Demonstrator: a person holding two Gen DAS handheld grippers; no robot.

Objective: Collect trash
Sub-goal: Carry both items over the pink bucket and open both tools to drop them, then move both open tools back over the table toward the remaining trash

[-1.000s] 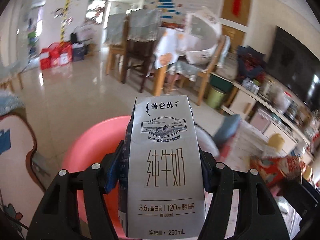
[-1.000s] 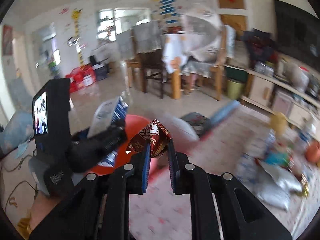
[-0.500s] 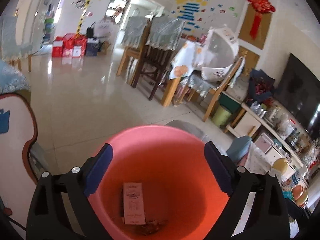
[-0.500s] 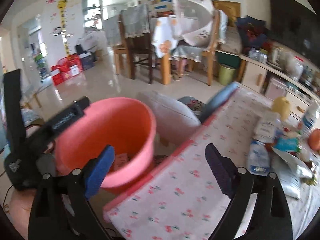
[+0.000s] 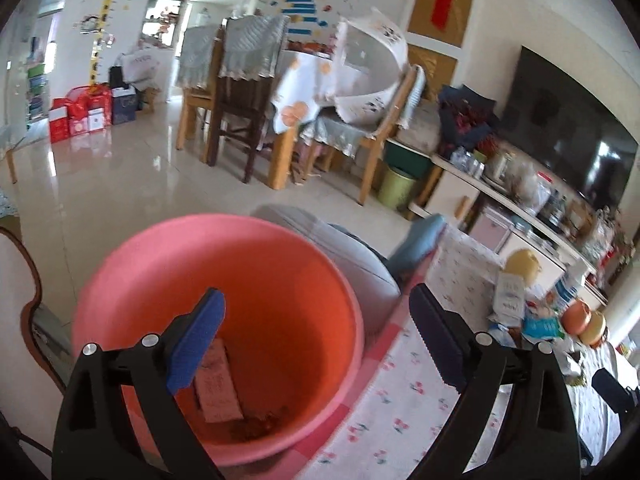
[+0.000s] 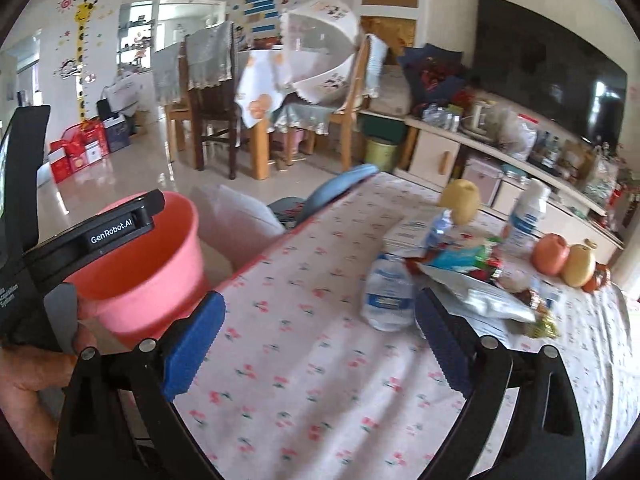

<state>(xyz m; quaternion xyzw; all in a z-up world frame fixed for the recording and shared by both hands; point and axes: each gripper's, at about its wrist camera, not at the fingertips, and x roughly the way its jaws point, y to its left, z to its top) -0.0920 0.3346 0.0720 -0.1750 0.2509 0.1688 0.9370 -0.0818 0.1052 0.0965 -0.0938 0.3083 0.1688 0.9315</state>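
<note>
Pink bucket, cherry-print cloth, blue pads

Your pink bucket [image 5: 216,280] glows orange-red inside, with a pale carton [image 5: 218,386] and brown scraps at the bottom. The tablecloth [image 6: 320,360] is white with small red cherries and a pink checked edge. Both your grippers are black with blue pads [image 6: 192,344]. On the cloth sit a clear bottle with a blue-and-white label [image 6: 386,296], a red apple [image 6: 550,254] and a yellow pear [image 6: 578,266].

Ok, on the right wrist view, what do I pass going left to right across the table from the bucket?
Pink bucket → crushed water bottle → white bottle → red apple → yellow pear.
</note>
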